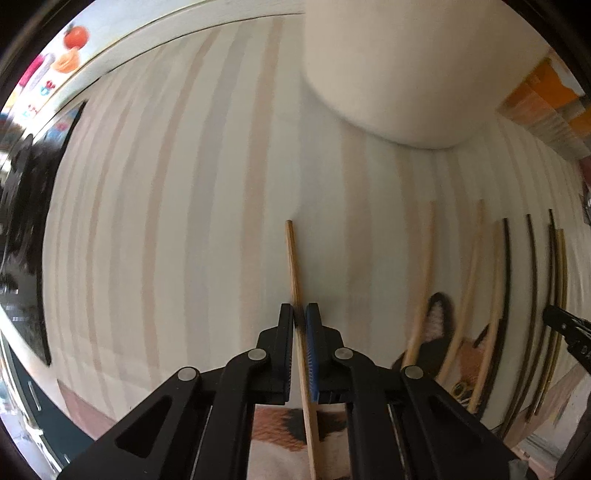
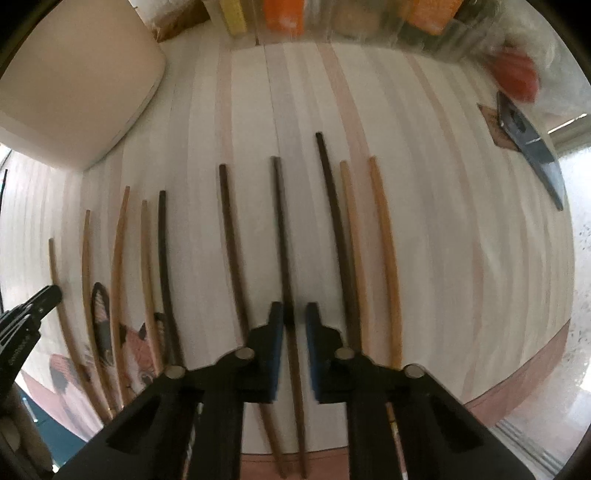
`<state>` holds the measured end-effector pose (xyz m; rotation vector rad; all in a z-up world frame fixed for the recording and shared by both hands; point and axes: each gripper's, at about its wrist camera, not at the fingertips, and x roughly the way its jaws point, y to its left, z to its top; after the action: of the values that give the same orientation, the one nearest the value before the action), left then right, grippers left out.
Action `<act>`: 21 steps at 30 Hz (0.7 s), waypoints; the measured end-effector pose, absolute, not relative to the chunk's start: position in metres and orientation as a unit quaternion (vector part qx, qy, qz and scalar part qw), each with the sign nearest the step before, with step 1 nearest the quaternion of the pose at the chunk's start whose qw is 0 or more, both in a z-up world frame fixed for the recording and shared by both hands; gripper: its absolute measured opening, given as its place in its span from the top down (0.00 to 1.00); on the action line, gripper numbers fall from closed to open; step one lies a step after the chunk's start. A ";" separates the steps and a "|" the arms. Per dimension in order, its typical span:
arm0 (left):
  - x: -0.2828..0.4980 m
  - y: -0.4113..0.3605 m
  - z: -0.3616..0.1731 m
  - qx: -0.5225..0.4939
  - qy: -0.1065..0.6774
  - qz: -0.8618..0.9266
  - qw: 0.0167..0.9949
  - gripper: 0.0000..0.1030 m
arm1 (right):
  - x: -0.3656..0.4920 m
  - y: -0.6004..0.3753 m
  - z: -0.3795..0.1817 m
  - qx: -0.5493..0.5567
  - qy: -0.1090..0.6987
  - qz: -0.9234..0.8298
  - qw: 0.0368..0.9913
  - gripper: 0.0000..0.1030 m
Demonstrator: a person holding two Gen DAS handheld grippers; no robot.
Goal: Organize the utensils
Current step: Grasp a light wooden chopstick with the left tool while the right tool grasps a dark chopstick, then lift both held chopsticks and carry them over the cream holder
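Note:
My left gripper [image 1: 299, 314] is shut on a light wooden chopstick [image 1: 294, 266] that points forward over the striped cloth. A large cream holder [image 1: 399, 70] stands just beyond it. My right gripper [image 2: 295, 314] hangs over a row of several chopsticks, its jaws a little apart around a dark chopstick [image 2: 282, 236], not squeezing it. Dark sticks [image 2: 229, 236] and light sticks [image 2: 384, 251] lie side by side on either side. The left gripper's tip [image 2: 44, 299] shows at the far left of the right wrist view.
The cream holder [image 2: 74, 85] sits at the back left of the right wrist view. A dark flat tool [image 2: 532, 144] lies at the far right. Coloured boxes [image 2: 284, 14] line the back edge. A fox-print mat [image 2: 140, 350] lies under the left sticks.

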<state>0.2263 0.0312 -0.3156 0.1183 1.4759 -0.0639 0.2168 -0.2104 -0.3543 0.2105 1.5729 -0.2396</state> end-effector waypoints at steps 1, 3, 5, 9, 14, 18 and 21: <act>0.223 0.039 -0.315 0.050 0.675 -0.023 0.736 0.96 | 0.215 -0.211 -0.354 0.098 0.707 -0.105 0.692 0.94; 0.215 0.050 -0.314 0.032 0.682 -0.020 0.730 0.96 | 0.207 -0.211 -0.353 0.098 0.714 -0.098 0.687 0.94; 0.213 0.059 -0.313 0.020 0.684 -0.024 0.729 0.96 | 0.206 -0.212 -0.349 0.090 0.718 -0.088 0.685 0.94; 0.218 0.075 -0.310 0.023 0.692 -0.032 0.720 0.95 | 0.200 -0.199 -0.344 0.060 0.724 -0.071 0.683 0.94; 0.219 0.077 -0.311 0.021 0.707 -0.034 0.706 0.94 | 0.207 -0.171 -0.345 0.047 0.724 -0.048 0.687 0.94; 0.232 0.070 -0.314 0.031 0.716 -0.034 0.697 0.94 | 0.206 -0.156 -0.345 0.042 0.729 -0.041 0.682 0.93; 0.232 0.068 -0.314 0.033 0.713 -0.028 0.699 0.94 | 0.205 -0.157 -0.340 0.047 0.735 -0.037 0.675 0.93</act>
<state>0.2319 0.0683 -0.3145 0.0743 1.5893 -0.0627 0.2055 -0.1574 -0.3402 0.1050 1.6530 -0.0826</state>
